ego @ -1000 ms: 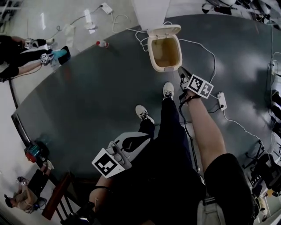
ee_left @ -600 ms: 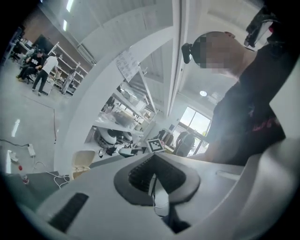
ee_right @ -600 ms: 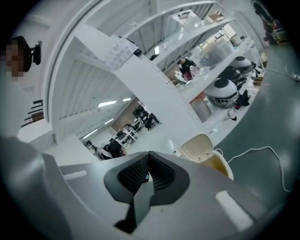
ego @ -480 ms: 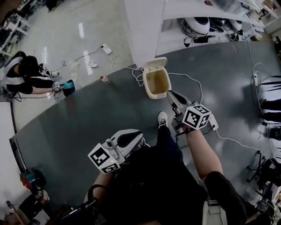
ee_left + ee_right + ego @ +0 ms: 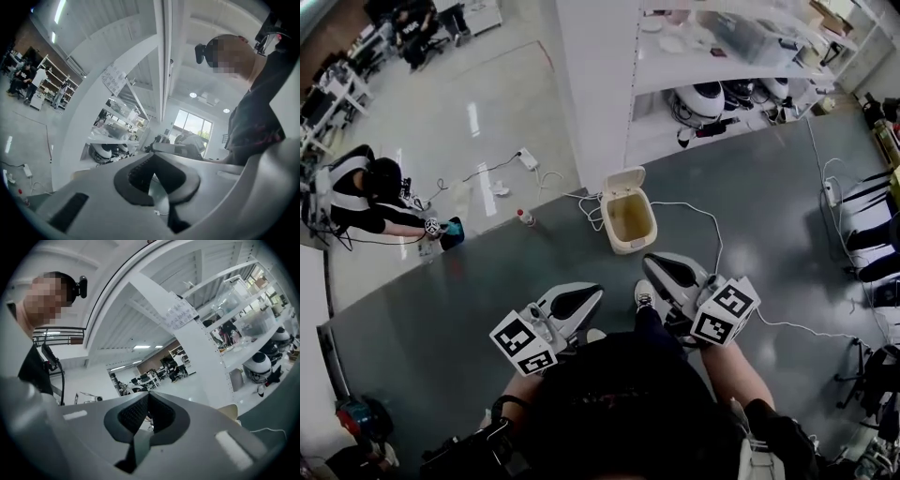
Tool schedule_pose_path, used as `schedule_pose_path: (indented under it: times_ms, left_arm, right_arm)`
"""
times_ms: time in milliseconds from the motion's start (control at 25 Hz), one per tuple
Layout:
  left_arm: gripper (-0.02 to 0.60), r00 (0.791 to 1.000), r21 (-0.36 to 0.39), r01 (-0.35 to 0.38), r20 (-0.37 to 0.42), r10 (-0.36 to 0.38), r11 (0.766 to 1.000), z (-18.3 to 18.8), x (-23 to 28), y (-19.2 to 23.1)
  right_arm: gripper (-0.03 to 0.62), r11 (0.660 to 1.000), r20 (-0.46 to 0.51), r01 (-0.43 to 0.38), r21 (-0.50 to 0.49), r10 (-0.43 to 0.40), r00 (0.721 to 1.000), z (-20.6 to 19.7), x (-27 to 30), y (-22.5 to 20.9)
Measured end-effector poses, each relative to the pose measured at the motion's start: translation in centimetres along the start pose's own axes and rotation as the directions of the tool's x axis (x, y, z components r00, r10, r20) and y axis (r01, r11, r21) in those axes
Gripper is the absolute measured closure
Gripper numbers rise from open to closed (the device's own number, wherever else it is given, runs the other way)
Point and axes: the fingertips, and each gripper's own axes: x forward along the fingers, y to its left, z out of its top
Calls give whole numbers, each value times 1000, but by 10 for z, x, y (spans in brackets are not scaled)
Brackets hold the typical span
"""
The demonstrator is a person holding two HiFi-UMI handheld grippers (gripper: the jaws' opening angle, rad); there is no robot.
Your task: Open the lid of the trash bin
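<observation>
The cream trash bin (image 5: 628, 223) stands on the dark floor mat in front of a white pillar. Its lid (image 5: 623, 179) stands raised at the back, and the inside is bare. Both grippers are held level, high above the floor and near the person's body. In the head view my left gripper (image 5: 596, 293) is at lower left of the bin, and my right gripper (image 5: 651, 262) is just below it. Each is shut with nothing between its jaws, as the left gripper (image 5: 153, 157) and right gripper (image 5: 147, 395) views show. A cream edge (image 5: 228, 411) peeks over the right jaw.
White cables (image 5: 694, 211) trail on the mat round the bin. A small bottle (image 5: 525, 217) lies to its left. White shelving (image 5: 722, 56) with gear rises behind. A person (image 5: 366, 197) sits on the floor at far left. Chairs (image 5: 872, 234) line the right edge.
Both grippers have risen, the right one much more, up and back from beside the bin. The bin looks smaller and farther away. Its lid stays raised.
</observation>
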Motion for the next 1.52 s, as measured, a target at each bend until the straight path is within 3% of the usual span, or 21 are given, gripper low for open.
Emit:
schedule_pose_path:
  times_ms: [360, 1520]
  left_arm:
    - [580, 999, 35, 46, 2, -46, 998, 18, -7, -25]
    - [580, 999, 13, 4, 33, -5, 1000, 4, -53, -48]
  right_arm:
    - [586, 996, 27, -16, -84, 18, 999, 3, -19, 69]
    - [588, 993, -12, -93, -67, 93, 996, -37, -16, 120]
